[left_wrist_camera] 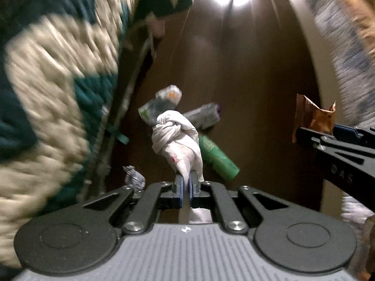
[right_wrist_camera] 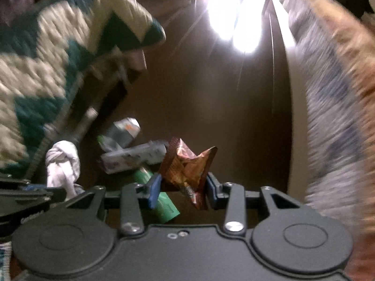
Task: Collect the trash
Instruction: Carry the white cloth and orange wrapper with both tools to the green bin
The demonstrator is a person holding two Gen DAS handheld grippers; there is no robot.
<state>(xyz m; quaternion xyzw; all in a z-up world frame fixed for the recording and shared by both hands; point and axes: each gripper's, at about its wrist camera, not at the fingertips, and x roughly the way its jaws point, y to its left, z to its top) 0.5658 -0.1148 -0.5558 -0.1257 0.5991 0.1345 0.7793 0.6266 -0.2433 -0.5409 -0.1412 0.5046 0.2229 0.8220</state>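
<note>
My left gripper (left_wrist_camera: pixel 186 182) is pinched tight on the tail of a knotted white cloth bundle (left_wrist_camera: pixel 176 135), which sticks out past the fingertips with its knot at the far end. My right gripper (right_wrist_camera: pixel 184 187) stands at a middling width, its blue pads pressed on both sides of a crumpled brown snack wrapper (right_wrist_camera: pixel 187 166). Both pieces are off the dark brown floor (left_wrist_camera: pixel 253 75), so what matters next is the trash lying there: a green bottle (left_wrist_camera: pixel 218 157), a pale purple-printed packet (left_wrist_camera: pixel 204 114) and a clear bottle with an orange mark (left_wrist_camera: pixel 161 103). They lie beneath and ahead of the left gripper, which looks nearer; the green bottle's long axis runs diagonally, toward the lower right in the left view. A small crumpled grey scrap (left_wrist_camera: pixel 133 178) sits near the patterned blanket (left_wrist_camera: pixel 54 77). The bottle's printing is too blurred to read.
</note>
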